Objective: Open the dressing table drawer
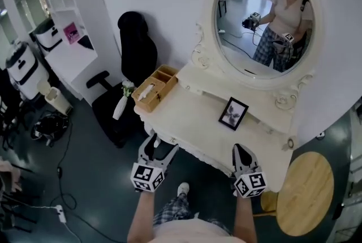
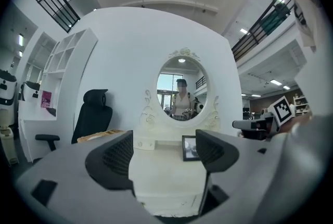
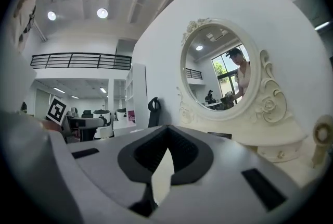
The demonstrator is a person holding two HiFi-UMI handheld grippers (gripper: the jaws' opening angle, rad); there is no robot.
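The drawer (image 1: 199, 151) seems to sit in the front edge of the dressing table (image 1: 192, 109), shut, though the steep head view barely shows its face. The left gripper (image 1: 162, 143) hovers just before the table's front left, its jaws apart with nothing between them. The right gripper (image 1: 238, 150) hangs near the front right, jaws together at the tips and empty. A photo frame (image 1: 233, 113) stands on the top below the oval mirror (image 1: 263, 16). A wooden box (image 1: 154, 88) sits at the left end, beside a black chair (image 1: 136, 50).
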